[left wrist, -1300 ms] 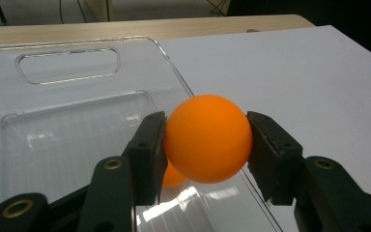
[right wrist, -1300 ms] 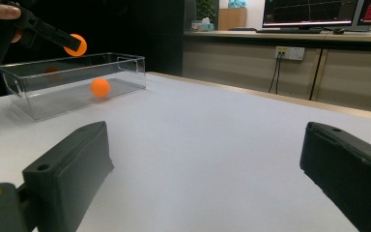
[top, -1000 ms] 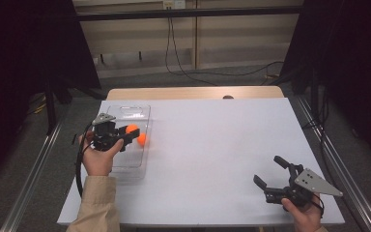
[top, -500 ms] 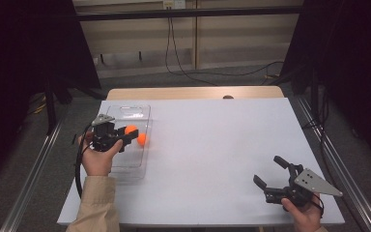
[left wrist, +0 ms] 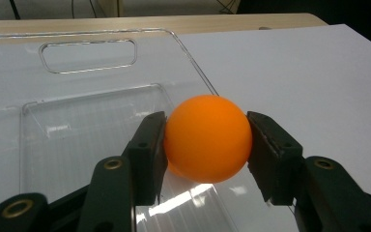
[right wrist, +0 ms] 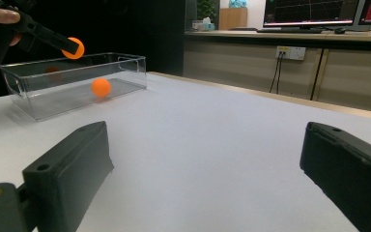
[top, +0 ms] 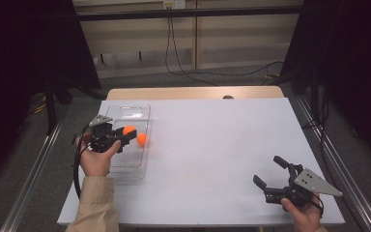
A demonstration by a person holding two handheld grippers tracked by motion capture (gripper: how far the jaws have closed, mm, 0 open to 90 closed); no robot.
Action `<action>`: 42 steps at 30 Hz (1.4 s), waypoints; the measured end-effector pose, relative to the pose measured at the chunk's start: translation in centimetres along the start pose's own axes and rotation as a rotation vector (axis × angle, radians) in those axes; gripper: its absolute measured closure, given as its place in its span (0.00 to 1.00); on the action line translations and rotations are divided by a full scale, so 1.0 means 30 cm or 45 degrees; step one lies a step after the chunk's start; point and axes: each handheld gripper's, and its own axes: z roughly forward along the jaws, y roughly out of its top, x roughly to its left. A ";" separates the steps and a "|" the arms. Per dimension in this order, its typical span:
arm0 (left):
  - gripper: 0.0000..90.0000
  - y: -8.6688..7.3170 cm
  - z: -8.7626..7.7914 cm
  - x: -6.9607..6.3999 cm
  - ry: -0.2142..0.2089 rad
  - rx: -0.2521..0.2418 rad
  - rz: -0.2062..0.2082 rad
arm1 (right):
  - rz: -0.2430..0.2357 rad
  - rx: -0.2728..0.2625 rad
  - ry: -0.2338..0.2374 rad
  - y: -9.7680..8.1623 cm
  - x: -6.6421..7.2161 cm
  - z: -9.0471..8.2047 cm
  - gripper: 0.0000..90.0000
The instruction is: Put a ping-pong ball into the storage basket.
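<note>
My left gripper (top: pixel 127 134) is shut on an orange ball (top: pixel 129 129), holding it above a clear plastic bin (top: pixel 137 112) at the table's left side. In the left gripper view the ball (left wrist: pixel 207 135) sits squeezed between both black jaws over the bin's floor (left wrist: pixel 87 125). A second orange ball (top: pixel 141 139) lies inside the bin near its right wall. The right gripper view shows the held ball (right wrist: pixel 73 48) above the bin (right wrist: pixel 125 67) and the loose ball (right wrist: pixel 100 87) on its bottom. My right gripper (top: pixel 267 170) rests open near the front right corner, nothing between its jaws.
The white table top (top: pixel 212 140) stretches between the bin and my right gripper. A wooden strip (top: pixel 193 93) runs along the far edge. Metal rails (top: pixel 29 183) flank both sides, and cables (top: pixel 183 58) lie on the floor behind.
</note>
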 end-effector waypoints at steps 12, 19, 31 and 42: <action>0.57 -0.010 -0.002 0.011 0.032 0.006 -0.002 | 0.000 0.000 0.000 0.000 0.000 0.000 0.04; 0.57 -0.013 -0.002 0.015 0.044 0.009 -0.002 | -0.003 0.000 0.001 0.001 0.000 0.000 0.04; 0.56 -0.021 -0.003 0.028 0.073 0.013 -0.006 | -0.006 0.000 0.004 0.001 0.001 0.002 0.04; 0.56 -0.025 0.003 0.028 0.079 0.023 -0.002 | -0.006 0.002 0.005 0.000 0.000 0.003 0.04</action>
